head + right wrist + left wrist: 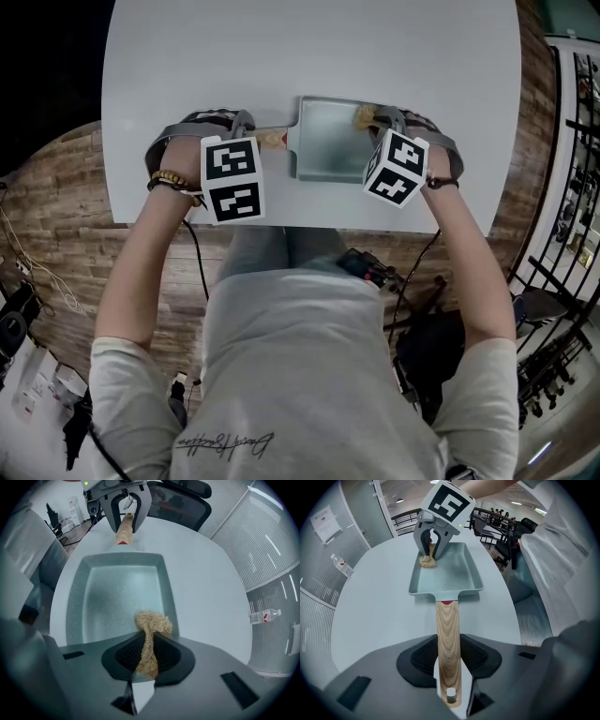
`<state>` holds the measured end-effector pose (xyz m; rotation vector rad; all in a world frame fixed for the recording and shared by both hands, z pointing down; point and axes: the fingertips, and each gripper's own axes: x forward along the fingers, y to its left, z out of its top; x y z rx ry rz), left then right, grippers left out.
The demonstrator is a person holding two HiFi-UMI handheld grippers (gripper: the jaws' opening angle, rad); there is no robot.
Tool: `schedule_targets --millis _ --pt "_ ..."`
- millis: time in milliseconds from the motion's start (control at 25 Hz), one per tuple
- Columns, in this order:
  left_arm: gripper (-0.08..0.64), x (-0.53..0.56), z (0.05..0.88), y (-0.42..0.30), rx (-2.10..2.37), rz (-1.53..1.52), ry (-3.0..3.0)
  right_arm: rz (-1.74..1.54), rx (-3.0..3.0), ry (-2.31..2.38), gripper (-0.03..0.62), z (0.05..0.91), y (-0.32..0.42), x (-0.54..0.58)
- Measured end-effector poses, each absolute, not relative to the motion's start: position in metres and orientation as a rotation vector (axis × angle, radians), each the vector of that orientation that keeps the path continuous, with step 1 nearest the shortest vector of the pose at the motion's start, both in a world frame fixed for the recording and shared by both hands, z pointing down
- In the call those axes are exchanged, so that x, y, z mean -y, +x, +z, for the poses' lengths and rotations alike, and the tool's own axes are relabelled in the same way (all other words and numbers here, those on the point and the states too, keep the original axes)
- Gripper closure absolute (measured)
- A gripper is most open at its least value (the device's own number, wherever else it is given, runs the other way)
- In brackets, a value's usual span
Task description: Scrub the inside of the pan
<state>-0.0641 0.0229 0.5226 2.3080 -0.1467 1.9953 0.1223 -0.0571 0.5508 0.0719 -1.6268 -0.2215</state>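
The left gripper (449, 662) points down at the table, and its jaws are clamped on the wooden handle (447, 623) close to the handle's free end. Straight ahead of these jaws the handle joins the rectangular grey-green pan (454, 571), which lies flat on the white table (309, 56).

The right gripper (149, 657) comes in from the opposite end of the pan and faces the left gripper. Its jaws are pinched tight on a tan fibrous scrubber (152, 623). The squeezed middle of the scrubber sits between the pads, and a loose tuft bulges out just past the fingertips. That tuft rests on the pan floor in the corner nearest the right gripper, farthest from the handle. The rest of the pan's speckled floor stretches away bare towards the left gripper.
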Motion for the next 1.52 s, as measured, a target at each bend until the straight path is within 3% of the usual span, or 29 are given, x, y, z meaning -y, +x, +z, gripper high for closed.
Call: schedule_targets --millis 760,1520 --pt "0.41 -0.019 0.527 -0.068 0.178 1.99 2.294 0.179 1.509 -0.231 0.523 0.549 0.139 -0.033" --pt "0.407 -0.018 0.526 -0.066 0.155 2.01 2.347 0.174 1.486 -0.223 0.525 0.55 0.141 -0.039"
